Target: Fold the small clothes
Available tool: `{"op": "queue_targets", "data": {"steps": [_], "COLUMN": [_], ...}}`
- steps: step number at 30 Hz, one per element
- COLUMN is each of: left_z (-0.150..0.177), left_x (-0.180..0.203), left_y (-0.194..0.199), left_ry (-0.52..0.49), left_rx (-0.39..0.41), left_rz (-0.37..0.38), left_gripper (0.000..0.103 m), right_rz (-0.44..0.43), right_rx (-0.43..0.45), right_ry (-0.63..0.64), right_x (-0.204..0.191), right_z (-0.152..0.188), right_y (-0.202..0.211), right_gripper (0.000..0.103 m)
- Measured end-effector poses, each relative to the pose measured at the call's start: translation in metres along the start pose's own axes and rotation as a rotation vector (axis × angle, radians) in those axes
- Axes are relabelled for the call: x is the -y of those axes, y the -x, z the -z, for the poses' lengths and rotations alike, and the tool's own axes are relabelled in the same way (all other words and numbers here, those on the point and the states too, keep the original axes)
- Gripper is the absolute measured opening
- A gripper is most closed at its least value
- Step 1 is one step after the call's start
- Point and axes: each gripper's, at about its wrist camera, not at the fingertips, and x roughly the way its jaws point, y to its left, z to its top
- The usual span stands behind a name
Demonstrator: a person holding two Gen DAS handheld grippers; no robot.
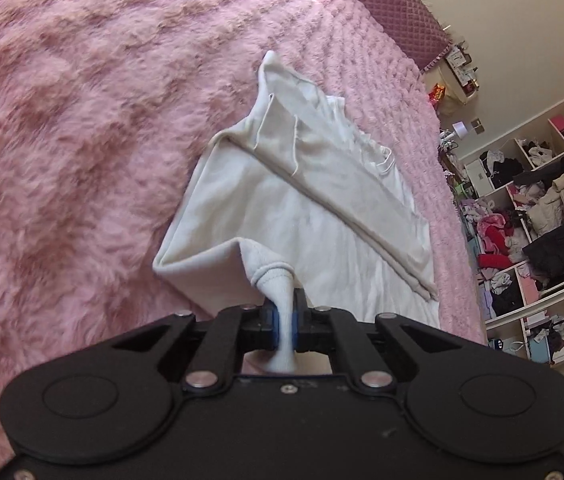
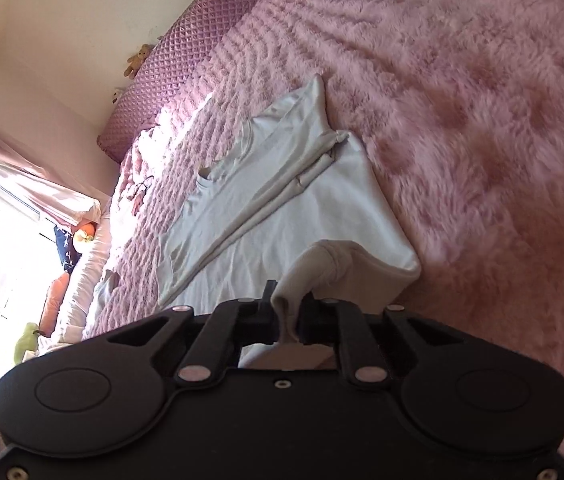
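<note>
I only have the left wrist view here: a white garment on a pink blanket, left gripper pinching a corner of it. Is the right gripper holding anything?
Observer: Yes. The right gripper is shut on another corner of the garment, lifted off the blanket.
Operator: Which side of that gripper does the cloth run to?
Observer: Right of its jaws in the image, as a raised fold; the rest lies flat beyond.
Operator: My view shows shelves of clothes. What's on the other side of the bed?
Observer: A bright window with a pink curtain.
Operator: Anything on the headboard?
Observer: A small teddy bear sits on its top edge.
</note>
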Motion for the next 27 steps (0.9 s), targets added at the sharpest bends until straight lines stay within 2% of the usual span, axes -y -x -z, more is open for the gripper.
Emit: {"op": "queue_targets", "data": {"steps": [4,8,9,10,11,12,13,14,16,18,21,23,25,27], "left_z": [-0.089,-0.177,-0.191,-0.206,-0.214,-0.216,-0.213,-0.206,-0.185,-0.149,-0.105,-0.086,-0.079,-0.083], "left_x": [0.042,0.074,0.076,0.075,0.072,0.067,0.063,0.057,0.041,0.019,-0.014,-0.037,-0.053,-0.057], "left_y": [-0.042,-0.098,-0.113,-0.133,-0.150,-0.157,-0.159,-0.159,-0.152,-0.136,-0.118,-0.118,-0.126,-0.132], "left_ry": [-0.099,-0.164,-0.174,-0.159,-0.124,-0.103,-0.104,-0.107,-0.098,-0.075,0.021,0.132,0.212,0.261], "left_rx": [0.065,0.133,0.143,0.123,0.092,0.107,0.119,0.117,0.093,0.073,0.041,0.007,-0.004,0.027], "left_rz": [0.015,0.031,0.017,-0.019,-0.071,-0.109,-0.119,-0.127,-0.102,-0.111,-0.125,-0.081,-0.045,-0.025], "left_gripper": [0.004,0.006,0.018,0.062,0.081,0.080,0.066,0.065,0.066,0.066,0.066,0.067,0.067,0.068], "right_rz": [-0.008,-0.006,0.003,0.031,0.083,0.154,0.180,0.163,0.062,0.002,-0.003,0.006,-0.001,0.008], "right_rx": [0.084,0.145,0.150,0.140,0.134,0.151,0.171,0.165,0.114,0.030,-0.041,-0.059,-0.063,-0.048], "right_ry": [0.038,0.035,0.027,0.025,0.013,-0.014,-0.024,-0.026,-0.065,-0.096,-0.130,-0.212,-0.285,-0.321], "right_x": [-0.030,-0.052,-0.054,-0.053,-0.051,-0.048,-0.044,-0.040,-0.026,-0.013,0.004,0.024,0.038,0.046], "right_z": [-0.074,-0.148,-0.162,-0.171,-0.175,-0.176,-0.173,-0.169,-0.150,-0.122,-0.081,-0.055,-0.039,-0.029], "right_y": [-0.050,-0.121,-0.140,-0.158,-0.171,-0.179,-0.181,-0.179,-0.168,-0.152,-0.126,-0.110,-0.106,-0.110], "right_gripper": [0.009,0.009,0.011,0.027,0.039,0.051,0.051,0.051,0.053,0.054,0.054,0.054,0.057,0.057]}}
